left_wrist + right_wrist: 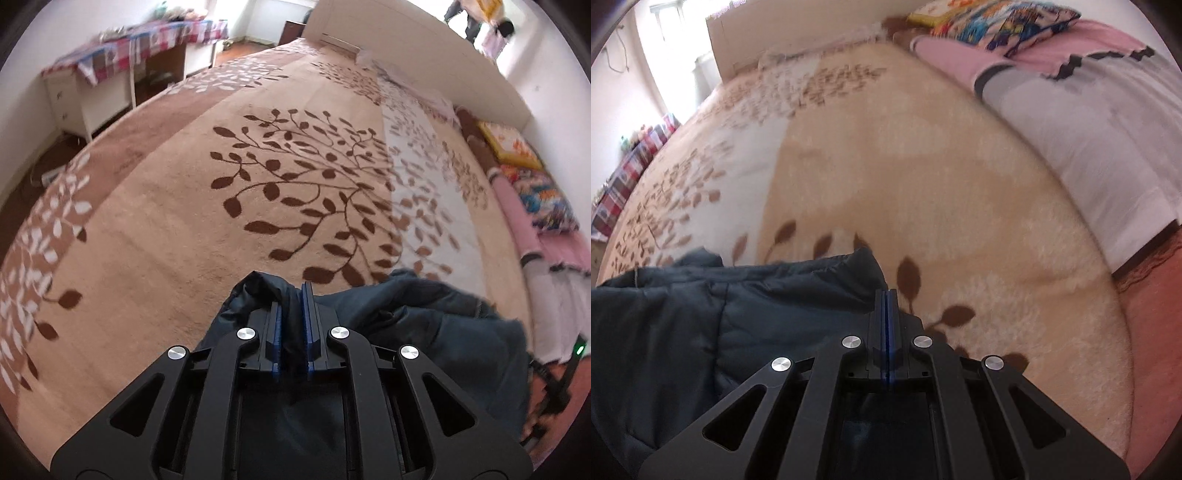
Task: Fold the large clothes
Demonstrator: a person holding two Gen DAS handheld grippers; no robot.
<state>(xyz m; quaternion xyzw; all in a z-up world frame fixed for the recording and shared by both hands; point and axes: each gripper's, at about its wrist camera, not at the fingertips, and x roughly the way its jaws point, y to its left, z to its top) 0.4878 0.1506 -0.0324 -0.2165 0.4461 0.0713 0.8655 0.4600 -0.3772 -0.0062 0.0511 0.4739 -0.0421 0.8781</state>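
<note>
Left gripper (292, 295) pinches a fold of the dark jacket (424, 317) over the leaf-patterned blanket (166, 229); right gripper (886, 295) fully closed on its far edge.

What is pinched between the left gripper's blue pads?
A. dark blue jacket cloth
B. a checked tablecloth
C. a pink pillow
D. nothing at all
A: in the left wrist view a fold of the dark blue jacket sits between the left gripper pads.

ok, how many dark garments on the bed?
1: a dark quilted jacket at the near edge of the leaf-print blanket. More may lie out of view.
</note>
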